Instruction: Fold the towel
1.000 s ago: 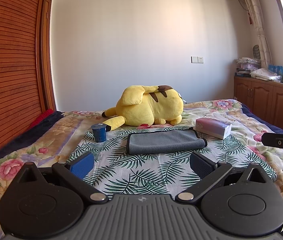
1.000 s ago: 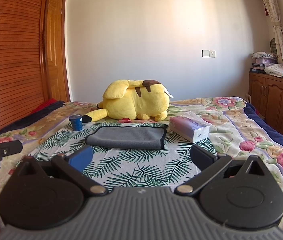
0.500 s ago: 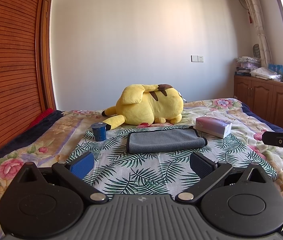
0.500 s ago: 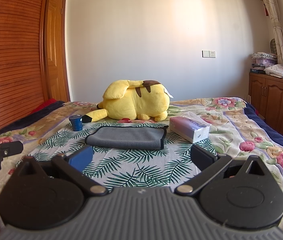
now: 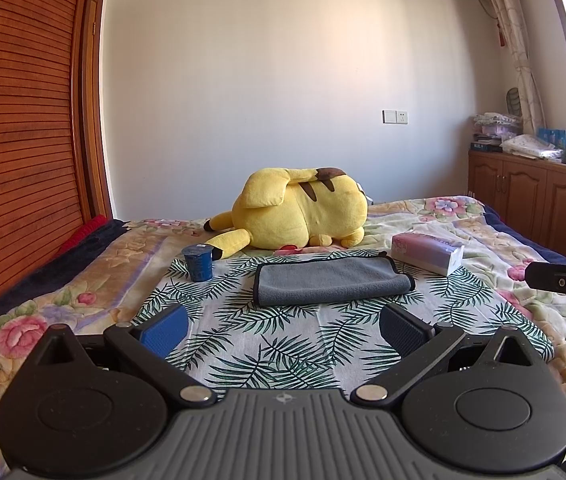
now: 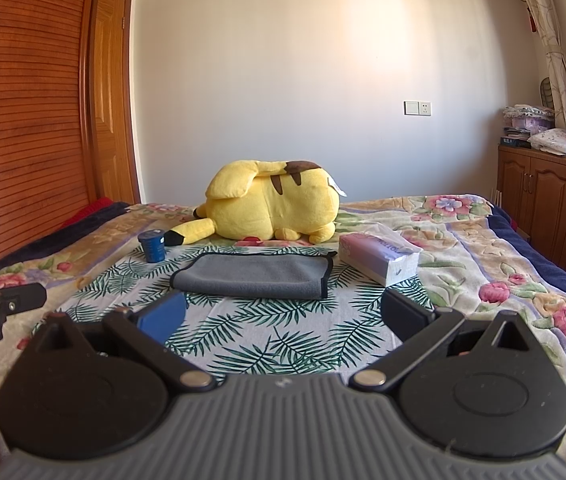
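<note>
The grey towel [image 5: 331, 284] lies folded on the leaf-print cloth [image 5: 283, 344], ahead of both my grippers. My left gripper [image 5: 283, 326] and my right gripper [image 6: 283, 316] are spread wide and grasp nothing.

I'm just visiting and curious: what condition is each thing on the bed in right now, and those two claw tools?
Grey towel: folded, lying flat on the leaf-print cloth, not held.
Left gripper: open, short of the towel.
Right gripper: open, short of the towel.
Blue cup: upright, lid on.
Tissue pack: lying flat.
Yellow plush toy: lying on its side.
</note>
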